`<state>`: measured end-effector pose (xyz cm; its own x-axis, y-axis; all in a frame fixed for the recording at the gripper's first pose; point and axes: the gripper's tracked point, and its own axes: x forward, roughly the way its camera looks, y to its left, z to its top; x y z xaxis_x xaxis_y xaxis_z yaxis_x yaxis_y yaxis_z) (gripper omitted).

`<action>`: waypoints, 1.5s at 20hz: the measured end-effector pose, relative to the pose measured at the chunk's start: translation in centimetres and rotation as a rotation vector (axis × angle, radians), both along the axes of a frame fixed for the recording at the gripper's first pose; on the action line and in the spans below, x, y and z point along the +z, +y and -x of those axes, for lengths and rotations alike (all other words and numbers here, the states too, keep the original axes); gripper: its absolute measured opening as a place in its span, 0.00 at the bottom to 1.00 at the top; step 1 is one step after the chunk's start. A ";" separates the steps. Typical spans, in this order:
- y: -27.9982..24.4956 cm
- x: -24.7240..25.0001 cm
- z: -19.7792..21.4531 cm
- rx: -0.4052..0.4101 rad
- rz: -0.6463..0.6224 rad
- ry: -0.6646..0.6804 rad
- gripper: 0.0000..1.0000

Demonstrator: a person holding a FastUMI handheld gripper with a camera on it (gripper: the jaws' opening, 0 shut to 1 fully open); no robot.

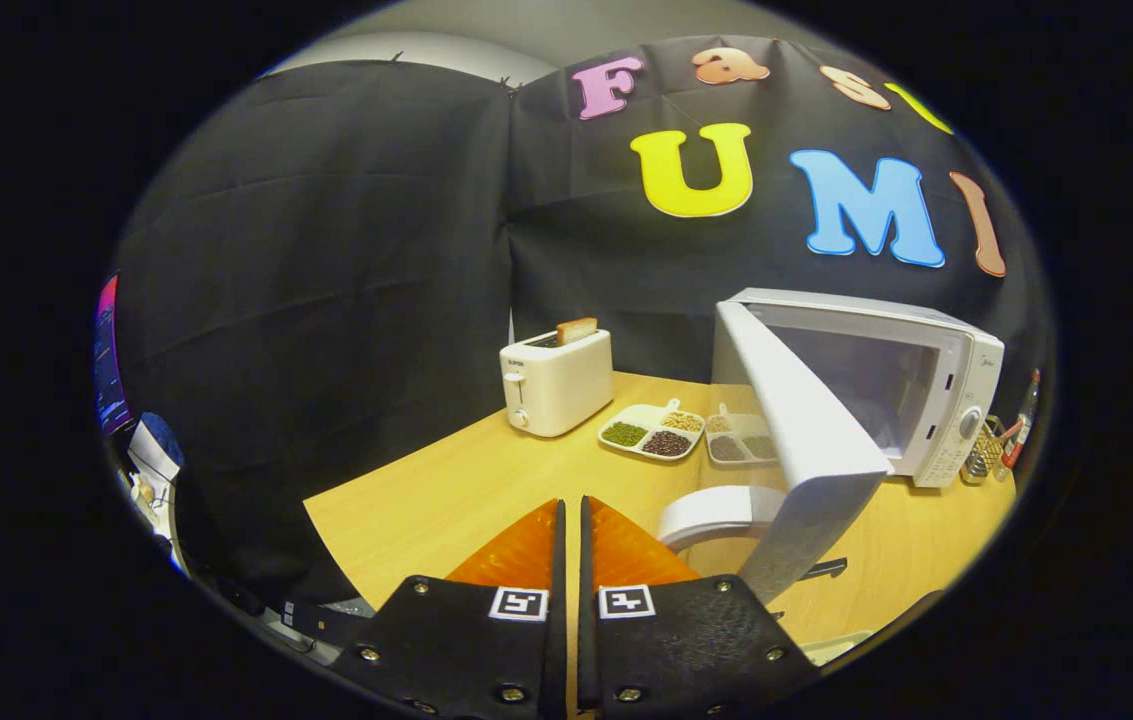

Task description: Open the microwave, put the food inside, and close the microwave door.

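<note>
Judging from the present layout, the first step is complete: the microwave (911, 385) stands on the table (446, 490) with its door (806, 450) swung open toward the claw, and the cavity appears empty. Loading the food and closing the door remain.

The claw (572, 520) is nearly closed, its fingers (526, 550) almost meeting with only a thin slit between them, and it holds nothing.

A white plate (711, 512) lies just ahead and to the right of the fingers, partly behind the lower edge of the open door; what it carries cannot be determined. A divided tray of beans (654, 432) lies beyond the fingers, between the toaster (556, 385) and the microwave. A slice of toast (576, 330) stands in the toaster slot. Which item is the food to load is a judgement: the plate is nearest.
</note>
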<state>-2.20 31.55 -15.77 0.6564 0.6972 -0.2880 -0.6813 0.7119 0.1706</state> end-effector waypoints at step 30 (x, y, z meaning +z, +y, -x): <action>-19.0 -2.2 -18.7 -0.479 0.013 0.041 0.04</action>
